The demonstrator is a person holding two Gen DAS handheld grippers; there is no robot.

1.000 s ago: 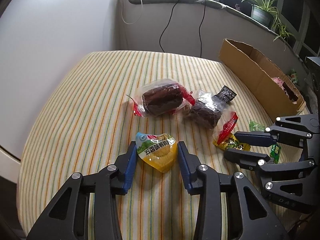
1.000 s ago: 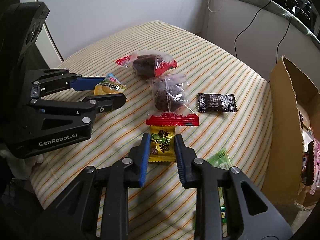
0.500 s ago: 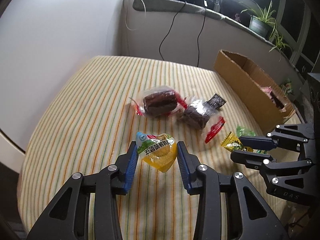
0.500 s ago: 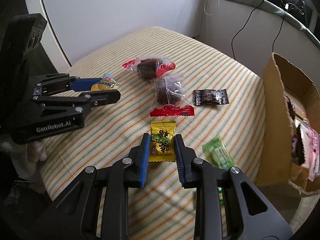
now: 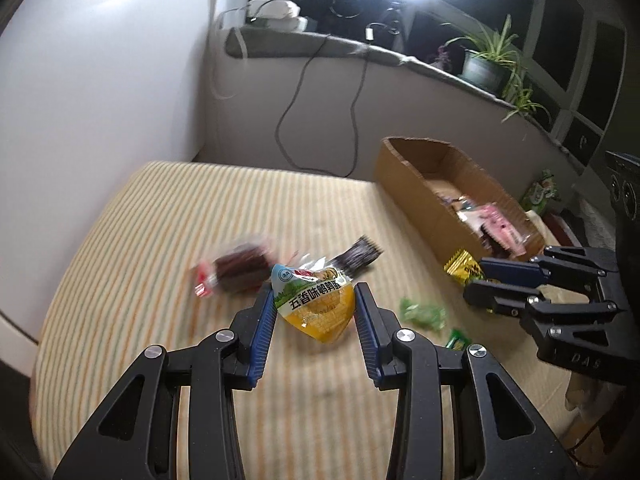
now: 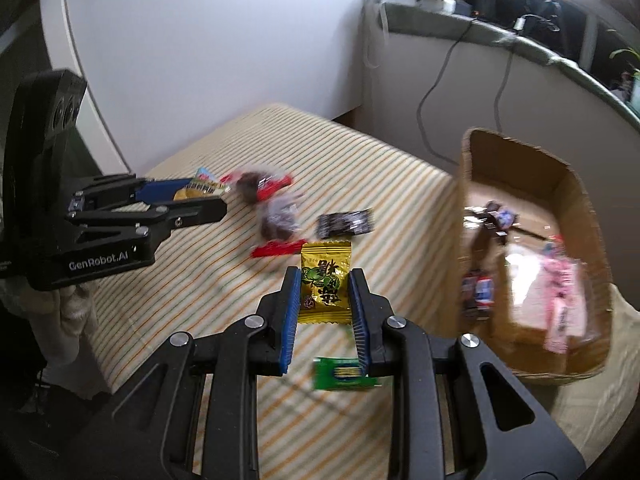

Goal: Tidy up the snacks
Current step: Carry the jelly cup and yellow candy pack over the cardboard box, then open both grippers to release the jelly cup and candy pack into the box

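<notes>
Left wrist view: yellow egg pouch [image 5: 318,306] is pinched between the blue pads of the left hand-held gripper [image 5: 316,312], and it now sits clear of the striped bed [image 5: 132,248]; a second ago it was down on the cover. Same story in the right wrist view: yellow candy packet [image 6: 325,282] is clamped in the right hand-held gripper [image 6: 324,292] and is lifted off too. The background has dropped away and blurred, and the cardboard box [image 6: 592,216] has slid in closer at 3 o'clock of the candy. I read this as both picks done, with transport to the box started and the drop still to do.

Left on the bed: dark red-ended snack [image 5: 236,270] at 10 o'clock of the pouch, black packet [image 5: 360,256] at 1 o'clock, green candy [image 5: 422,312] at 3 o'clock.

Pose: both grippers are pitched down and forward, roughly side by side. The right one shows at 3 o'clock in the left view with its candy near the box's near corner. The left one shows at 9 o'clock in the right view, well apart from the box.
</notes>
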